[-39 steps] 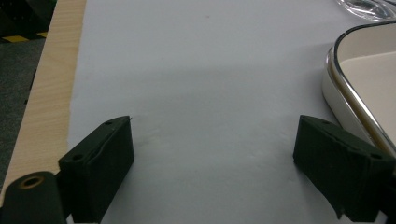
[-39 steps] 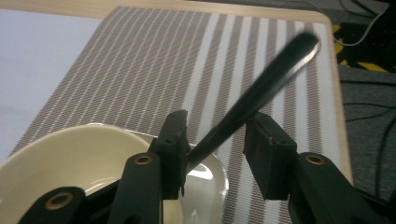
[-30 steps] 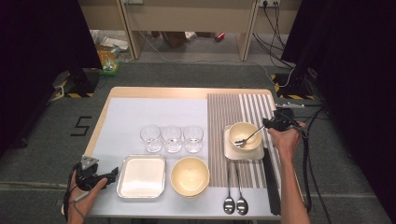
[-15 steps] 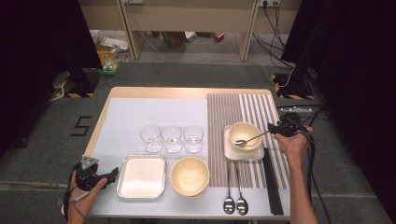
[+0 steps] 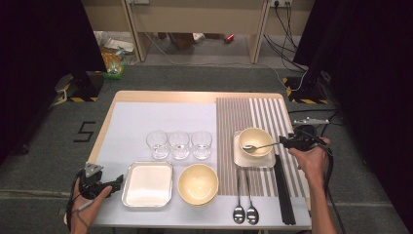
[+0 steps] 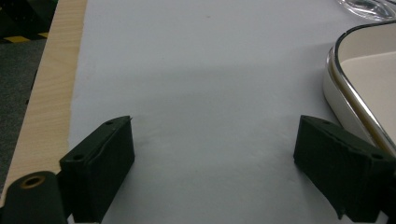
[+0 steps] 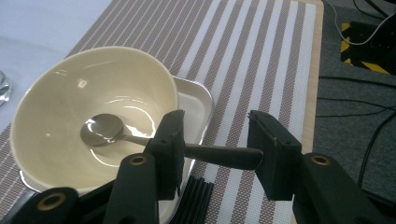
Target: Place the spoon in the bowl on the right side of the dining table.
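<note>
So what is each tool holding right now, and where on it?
The right tool has the spoon's dark handle end between its jaws, which stand apart from it, bowl end in the cream bowl. The left tool is open, holding nothing.

Even overhead light keeps the table (image 5: pixel 160 117) bright while the surroundings fall dark (especially at 3 and 9 o'clock); glare spots the bowl (image 7: pixel 70 79), near jaws soft.

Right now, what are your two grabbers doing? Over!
Left gripper open, idle beside the tray. Right gripper jaws apart around the spoon handle; spoon's head in the bowl. Nothing in the way.
</note>
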Available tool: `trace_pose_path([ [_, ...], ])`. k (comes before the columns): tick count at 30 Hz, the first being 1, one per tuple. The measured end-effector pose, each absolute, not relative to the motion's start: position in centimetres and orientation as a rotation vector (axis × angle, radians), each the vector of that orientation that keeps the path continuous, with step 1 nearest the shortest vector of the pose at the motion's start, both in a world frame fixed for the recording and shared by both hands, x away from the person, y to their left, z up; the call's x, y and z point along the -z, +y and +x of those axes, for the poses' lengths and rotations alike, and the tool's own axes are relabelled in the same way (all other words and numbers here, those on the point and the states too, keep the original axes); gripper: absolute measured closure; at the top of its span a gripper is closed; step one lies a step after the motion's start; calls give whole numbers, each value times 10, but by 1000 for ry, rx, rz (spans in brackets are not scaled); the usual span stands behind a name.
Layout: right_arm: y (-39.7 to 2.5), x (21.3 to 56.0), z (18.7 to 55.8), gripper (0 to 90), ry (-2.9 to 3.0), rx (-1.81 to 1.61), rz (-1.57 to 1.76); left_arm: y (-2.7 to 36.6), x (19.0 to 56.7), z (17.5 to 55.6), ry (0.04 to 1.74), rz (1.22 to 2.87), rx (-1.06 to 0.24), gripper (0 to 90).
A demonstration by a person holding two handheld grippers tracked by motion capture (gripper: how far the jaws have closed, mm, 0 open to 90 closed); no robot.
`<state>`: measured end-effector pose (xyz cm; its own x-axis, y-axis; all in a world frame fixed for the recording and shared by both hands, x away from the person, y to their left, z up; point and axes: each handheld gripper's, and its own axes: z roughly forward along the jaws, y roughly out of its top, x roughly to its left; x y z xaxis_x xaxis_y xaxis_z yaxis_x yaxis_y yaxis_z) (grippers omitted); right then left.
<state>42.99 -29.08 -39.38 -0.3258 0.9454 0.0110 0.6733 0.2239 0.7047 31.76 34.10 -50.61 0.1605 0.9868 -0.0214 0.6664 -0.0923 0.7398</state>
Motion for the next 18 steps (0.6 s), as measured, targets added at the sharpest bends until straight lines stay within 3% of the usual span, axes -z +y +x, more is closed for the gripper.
trace_pose_path([
  [18,-302,393,437,559,2053,-815,1559,341,506,318,1571,1830,-670,111],
])
